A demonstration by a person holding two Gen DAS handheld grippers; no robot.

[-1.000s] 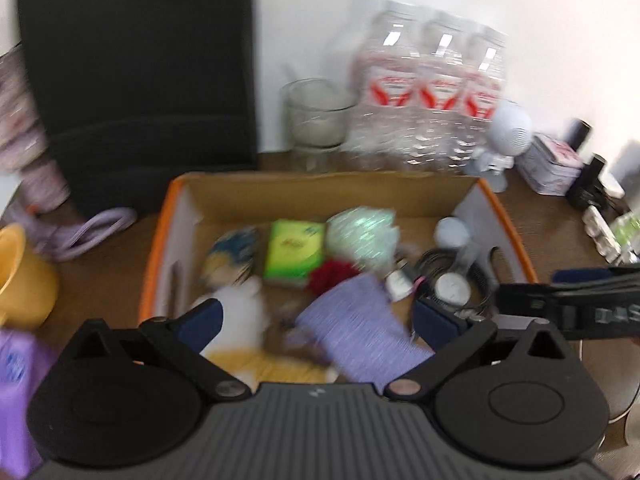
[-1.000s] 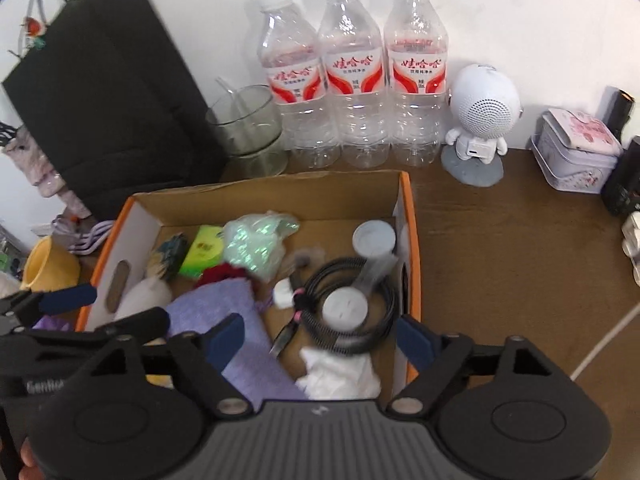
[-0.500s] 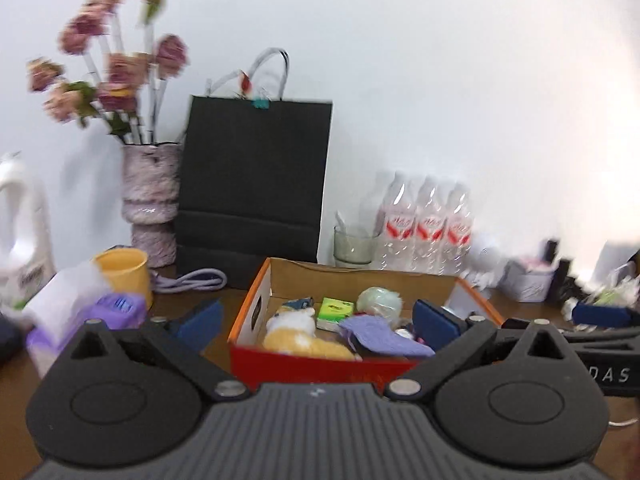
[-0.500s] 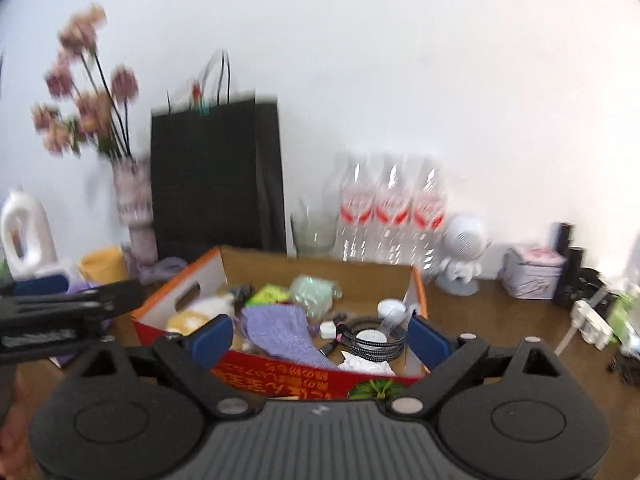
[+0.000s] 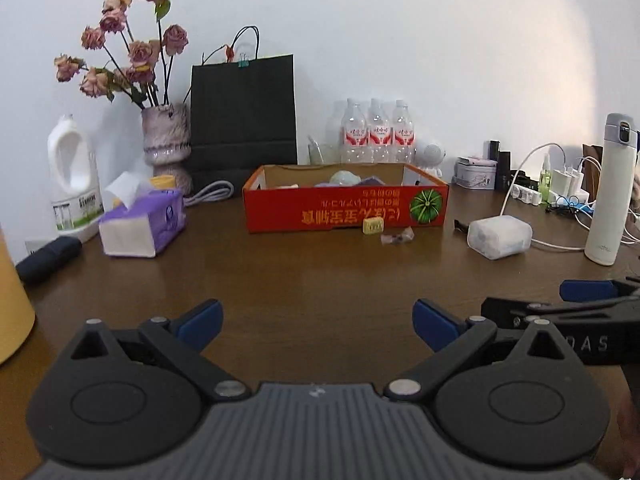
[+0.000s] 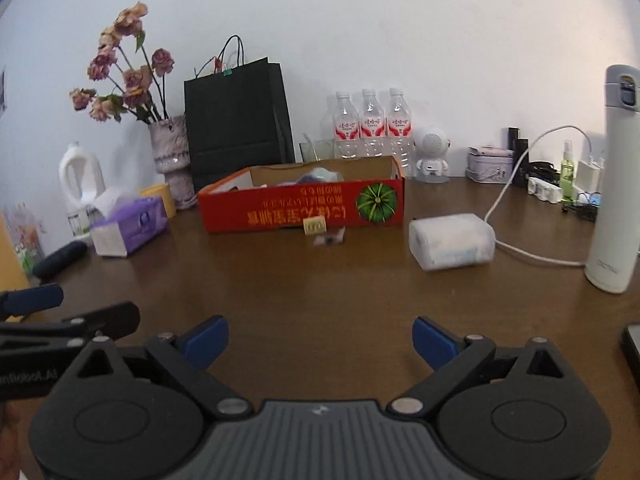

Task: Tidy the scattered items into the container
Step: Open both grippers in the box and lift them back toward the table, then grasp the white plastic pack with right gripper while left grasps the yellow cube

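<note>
Both grippers hang low over the brown worktop (image 5: 320, 272), well back from the box (image 5: 346, 208). The left gripper (image 5: 316, 322) has its jaws wide apart and holds nothing. The right gripper (image 6: 320, 338) is also wide apart and holds nothing.

The box is red cardboard and stands near the middle of the worktop. Several things already lie inside, but from this low angle only their tops show over the wall. Three items are outside it. A small yellow block (image 5: 373, 225) sits just before the front wall, perhaps touching it. A small wrapped piece (image 5: 397, 237), like a candy, lies just beside the block. A white soft pack (image 5: 500, 237) lies to the right of the box, near a white cable (image 6: 516, 184).

The block looks light and stiff, so a grip on its two flat sides should hold well. The wrapped piece seems very light with a slippery film; probably it is best to pinch its middle, not the twisted ends, and the fingertips must come low to the worktop. The pack looks soft and bulky. It will likely squash under pressure, so a grip across its narrower width is safer, and the cable close behind it could be caught.
</note>
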